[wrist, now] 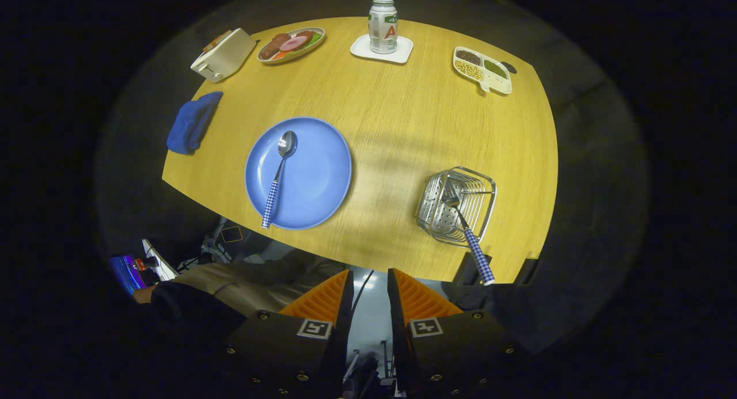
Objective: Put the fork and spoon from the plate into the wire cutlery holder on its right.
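On the wooden desk (403, 117), the spoon (278, 177) is seen far-left of the slightly parted, empty claw (369, 289), handle lying nearest; the fork (467, 229) already stands in the wire cutlery holder (455, 206).

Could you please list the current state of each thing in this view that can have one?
Checked-handle spoon: lying on the round blue plate.
Checked-handle fork: in the wire cutlery holder, handle sticking out.
Gripper: raised above the table edge, fingers slightly apart, holding nothing.
White bottle: upright, capped.
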The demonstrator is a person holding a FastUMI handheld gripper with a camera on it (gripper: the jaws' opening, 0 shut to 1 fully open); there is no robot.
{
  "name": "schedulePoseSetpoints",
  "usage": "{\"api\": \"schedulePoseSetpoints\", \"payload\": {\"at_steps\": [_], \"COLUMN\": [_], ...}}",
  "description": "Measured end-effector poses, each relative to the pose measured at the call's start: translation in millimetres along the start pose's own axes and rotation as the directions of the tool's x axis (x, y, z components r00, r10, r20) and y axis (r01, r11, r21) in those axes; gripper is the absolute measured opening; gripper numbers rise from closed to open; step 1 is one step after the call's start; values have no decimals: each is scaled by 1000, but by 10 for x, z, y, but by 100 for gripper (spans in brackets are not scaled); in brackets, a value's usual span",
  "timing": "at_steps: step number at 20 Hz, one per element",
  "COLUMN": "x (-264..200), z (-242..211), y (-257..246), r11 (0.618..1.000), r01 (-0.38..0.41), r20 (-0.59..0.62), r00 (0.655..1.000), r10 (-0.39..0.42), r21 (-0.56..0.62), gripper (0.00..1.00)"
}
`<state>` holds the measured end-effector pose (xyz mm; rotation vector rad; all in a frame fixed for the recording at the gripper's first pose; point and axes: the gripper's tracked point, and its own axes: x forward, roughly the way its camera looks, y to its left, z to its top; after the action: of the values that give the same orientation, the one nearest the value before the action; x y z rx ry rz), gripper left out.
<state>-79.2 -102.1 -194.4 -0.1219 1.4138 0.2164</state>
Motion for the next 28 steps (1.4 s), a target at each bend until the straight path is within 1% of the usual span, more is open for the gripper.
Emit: {"api": "schedulePoseSetpoints", "payload": {"at_steps": [3,7,14,20,28], "x": [93,185,372,541,844], "z": [85,147,164,326,521], "y": [220,578,1036,1209,1464], "r11": [1000,1000,995,997,992], "r01": [8,-10,-30,-65,-126], "r20": [44,78,88,89,47], "r00": [999,997,995,994,991], "r10": [-8,12,39,69,125], "r21": [-11,-29,-98,-45,25], "gripper": [35,35,35,35,35]}}
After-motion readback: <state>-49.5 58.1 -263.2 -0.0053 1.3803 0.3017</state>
